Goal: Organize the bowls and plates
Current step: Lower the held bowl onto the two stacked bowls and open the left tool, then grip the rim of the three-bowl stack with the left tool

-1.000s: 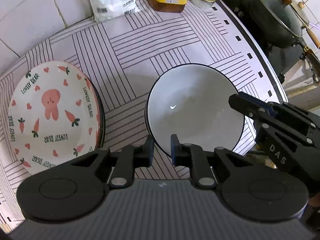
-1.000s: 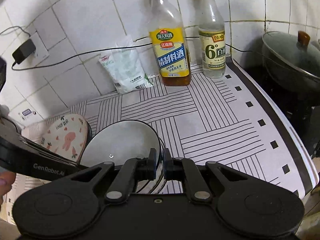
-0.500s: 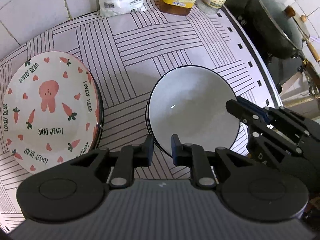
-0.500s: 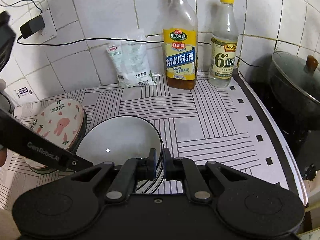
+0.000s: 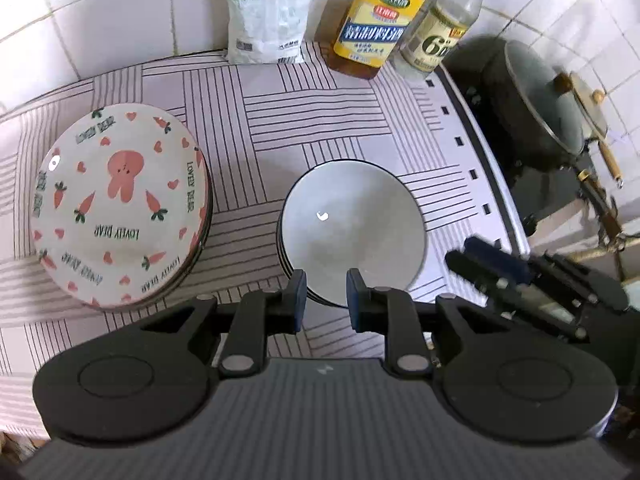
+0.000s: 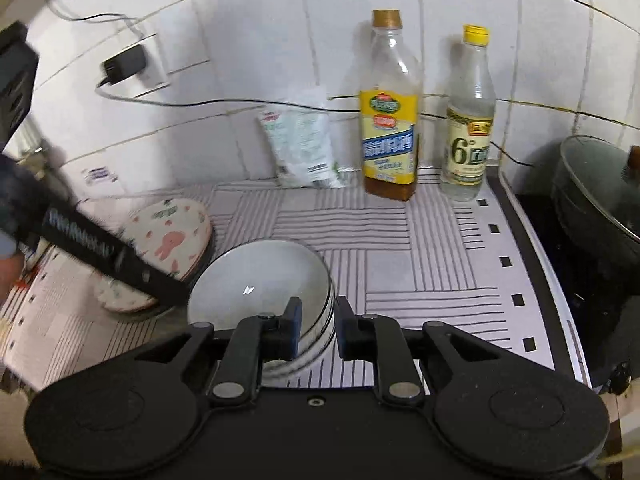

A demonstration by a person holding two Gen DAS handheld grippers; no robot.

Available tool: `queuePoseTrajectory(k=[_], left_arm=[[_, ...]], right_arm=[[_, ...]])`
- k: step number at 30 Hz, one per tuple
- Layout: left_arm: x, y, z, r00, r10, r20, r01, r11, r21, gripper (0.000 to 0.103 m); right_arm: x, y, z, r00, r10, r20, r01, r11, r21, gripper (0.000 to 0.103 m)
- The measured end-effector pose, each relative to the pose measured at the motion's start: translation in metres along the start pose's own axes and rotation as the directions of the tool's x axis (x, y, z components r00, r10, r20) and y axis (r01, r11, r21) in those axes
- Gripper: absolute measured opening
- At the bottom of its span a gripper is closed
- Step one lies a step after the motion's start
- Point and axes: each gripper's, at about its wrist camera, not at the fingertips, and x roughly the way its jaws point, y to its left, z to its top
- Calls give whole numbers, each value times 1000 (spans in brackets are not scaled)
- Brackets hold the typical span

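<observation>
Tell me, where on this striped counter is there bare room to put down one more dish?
The widest bare patch of counter lies between the bowls, the two bottles and the stove edge. A smaller gap sits between the bowls and the plates. It is crowded along the wall and near the pot.

Plates (image 5: pixel 120 204) left of bowls (image 5: pixel 352 228)

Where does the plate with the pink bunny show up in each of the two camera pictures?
Left wrist view: the bunny plate lies at the left, on top of a stack, left of the white bowl.
Right wrist view: the bunny plate sits at middle left, partly behind the other hand-held gripper's dark finger.
Shared landmark: the yellow-labelled bottle by the tiled wall.
</observation>
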Motion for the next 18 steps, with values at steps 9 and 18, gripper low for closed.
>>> queuePoseTrajectory(k=[9, 18], left_arm=[[-29, -12, -27, 995, -10, 98, 17, 997, -79, 28], [-19, -2, -47, 993, -53, 109, 78, 970, -232, 33]], right_arm=[[-19, -9, -24, 994, 113, 4, -112, 990, -90, 32], [1, -20, -47, 987, 156, -42, -160, 981, -113, 54]])
